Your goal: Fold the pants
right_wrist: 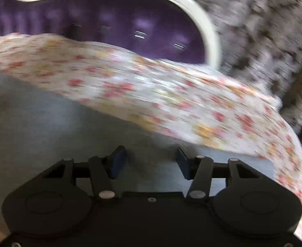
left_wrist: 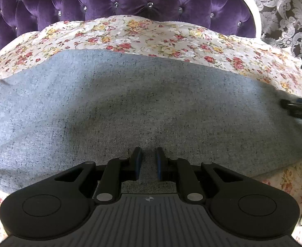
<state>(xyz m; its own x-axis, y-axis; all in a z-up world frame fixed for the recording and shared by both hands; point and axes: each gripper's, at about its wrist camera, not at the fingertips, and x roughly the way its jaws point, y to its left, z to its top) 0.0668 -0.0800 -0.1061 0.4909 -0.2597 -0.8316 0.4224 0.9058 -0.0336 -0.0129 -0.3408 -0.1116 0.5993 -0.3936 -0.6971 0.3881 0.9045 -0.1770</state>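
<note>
Smoothing looks done: grey pants [left_wrist: 130, 103] lie flat on the floral bedsheet [left_wrist: 151, 35]; left gripper [left_wrist: 149, 162] pinches their near edge, right gripper [right_wrist: 149, 162] spread, empty; next, regrip the edge

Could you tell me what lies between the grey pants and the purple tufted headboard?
A strip of floral bedsheet separates the grey pants from the purple headboard; the left wrist view shows it clearly.

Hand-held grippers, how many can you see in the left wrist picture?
2. The left hand-held gripper fills the bottom centre, over the grey pants. The right hand-held gripper pokes in at the right edge, mostly out of frame.
</note>
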